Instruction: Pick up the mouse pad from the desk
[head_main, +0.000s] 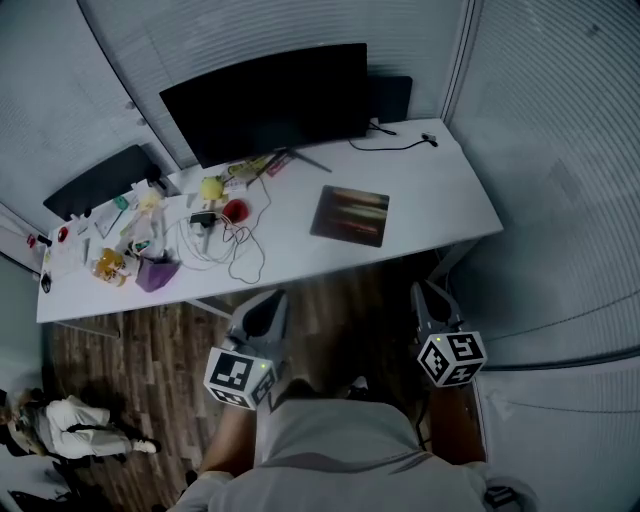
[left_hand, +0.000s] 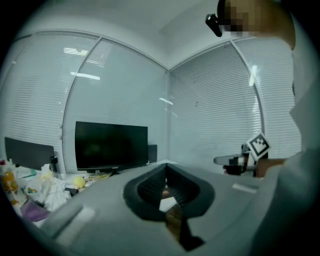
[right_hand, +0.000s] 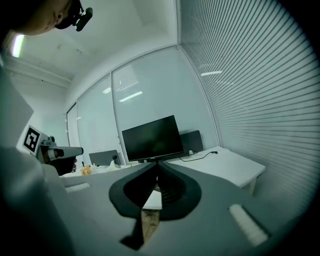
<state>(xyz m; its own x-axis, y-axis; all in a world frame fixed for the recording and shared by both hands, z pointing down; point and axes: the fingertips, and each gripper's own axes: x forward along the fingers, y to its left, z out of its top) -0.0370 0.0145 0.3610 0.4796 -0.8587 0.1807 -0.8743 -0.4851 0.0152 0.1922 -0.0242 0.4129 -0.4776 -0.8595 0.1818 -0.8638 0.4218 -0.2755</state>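
The mouse pad (head_main: 350, 214), dark with reddish and green streaks, lies flat on the white desk (head_main: 440, 190), right of centre. My left gripper (head_main: 268, 303) and right gripper (head_main: 424, 293) hang over the wooden floor just short of the desk's front edge, both shut with nothing in them. In the left gripper view the left gripper (left_hand: 166, 167) points level at the desk, jaws together; the mouse pad is hidden behind them. The right gripper (right_hand: 156, 166) likewise shows its jaws closed to a point below the monitor (right_hand: 152, 138).
A black monitor (head_main: 268, 100) stands at the desk's back edge. Clutter fills the left half: tangled white cables (head_main: 232, 245), a red object (head_main: 234, 210), a yellow toy (head_main: 211, 187), a purple cup (head_main: 156, 272). A black cable (head_main: 395, 146) lies back right. Blinds close the right side.
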